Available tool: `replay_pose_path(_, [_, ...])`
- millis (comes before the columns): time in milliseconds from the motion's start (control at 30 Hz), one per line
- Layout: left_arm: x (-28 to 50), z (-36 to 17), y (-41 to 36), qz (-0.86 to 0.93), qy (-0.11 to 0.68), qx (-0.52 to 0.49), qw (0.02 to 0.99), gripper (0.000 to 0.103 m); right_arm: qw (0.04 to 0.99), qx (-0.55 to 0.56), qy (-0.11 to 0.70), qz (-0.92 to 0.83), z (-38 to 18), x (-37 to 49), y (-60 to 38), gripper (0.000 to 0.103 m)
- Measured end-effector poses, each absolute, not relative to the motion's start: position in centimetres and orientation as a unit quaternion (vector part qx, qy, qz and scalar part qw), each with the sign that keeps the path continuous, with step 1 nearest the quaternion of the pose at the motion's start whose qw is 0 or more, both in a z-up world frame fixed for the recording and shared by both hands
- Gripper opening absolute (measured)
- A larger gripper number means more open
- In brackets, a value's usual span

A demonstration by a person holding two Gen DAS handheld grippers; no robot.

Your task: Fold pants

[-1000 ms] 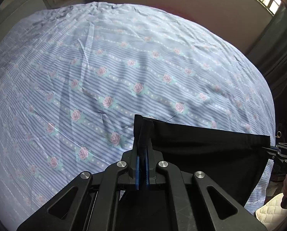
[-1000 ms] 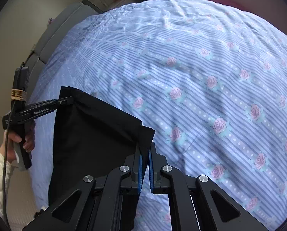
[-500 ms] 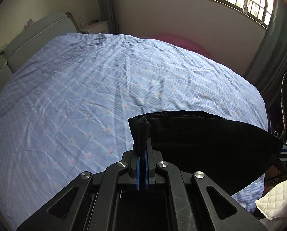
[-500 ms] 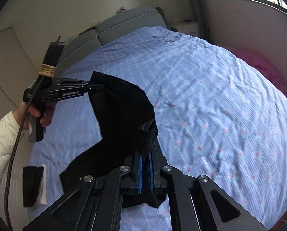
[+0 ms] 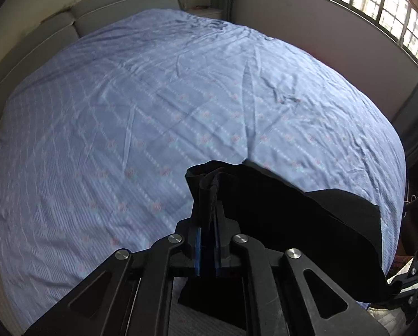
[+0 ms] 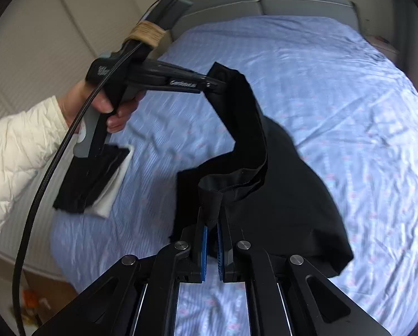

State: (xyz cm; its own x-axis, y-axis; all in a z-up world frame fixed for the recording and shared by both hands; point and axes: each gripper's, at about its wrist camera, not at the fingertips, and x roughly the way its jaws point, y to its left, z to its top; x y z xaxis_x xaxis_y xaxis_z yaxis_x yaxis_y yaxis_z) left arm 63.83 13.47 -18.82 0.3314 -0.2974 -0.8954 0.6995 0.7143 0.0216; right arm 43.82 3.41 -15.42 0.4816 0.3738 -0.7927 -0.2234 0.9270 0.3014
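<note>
Blue striped bedding (image 5: 153, 112) fills most of both views, with a grey headboard (image 6: 264, 2) across the top of the right wrist frame and a window (image 5: 376, 8) in the upper right of the left wrist one. You are holding one pair of black pants (image 6: 278, 182) off the bed, hanging in the middle of both frames. Your left gripper (image 5: 207, 196) has its fingers pinched on a bunched corner of the cloth, and your right gripper (image 6: 212, 212) is clamped on a second corner at lower centre of its own frame. In the right wrist view the left gripper (image 6: 217, 85) sits up and to the left of the right one, so the held edge runs diagonally between them and sags in a loop (it is slack, not taut). The rest of the garment drapes down and to the right, with its lower part seemingly reaching the sheet. Laying it flat will likely turn on drawing the two grippers apart along that edge. One folded dark and white item (image 6: 97, 179) lies at the left, near your left hand (image 6: 97, 106).
</note>
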Motion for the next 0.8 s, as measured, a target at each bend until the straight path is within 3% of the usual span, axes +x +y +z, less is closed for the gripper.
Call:
replay_pose_path(67, [63.6,-20.8,16.4,-0.278,0.504,0.187,0.796,0.022,0.849,0.063,0.492,0.184,-16.9,44.2,5.6,0.006])
replay_pose_path(133, [63.4,-22.3,19.5,-0.245,0.525,0.157,0.800,0.040,0.840,0.047,0.505,0.192,-18.5,44.4,7.6,0.006])
replay_pose_path(167, [63.1,-22.8,21.2,-0.226,0.536,0.137,0.802,0.044,0.834,0.038,0.514,0.197,-19.4,44.5,8.6,0.006])
replay_pose_path(400, [57.5,-24.4,29.7,-0.150,0.577,-0.001,0.803,0.052,0.792,0.003,0.564,0.236,-24.2,44.1,11.2,0.007])
replay_pose_path(500, [55.1,-25.5,31.0,-0.136,0.588,-0.052,0.795,0.054,0.763,-0.012,0.589,0.265,-26.0,42.9,12.5,0.013])
replay_pose_path(633, [53.2,-26.3,29.7,-0.142,0.594,-0.085,0.788,0.054,0.708,-0.007,0.632,0.316,-27.2,40.7,13.5,0.041])
replay_pose_path(800, [50.8,-26.6,26.6,-0.189,0.592,-0.145,0.770,0.053,0.739,0.004,0.620,0.266,-25.6,39.3,9.9,0.042])
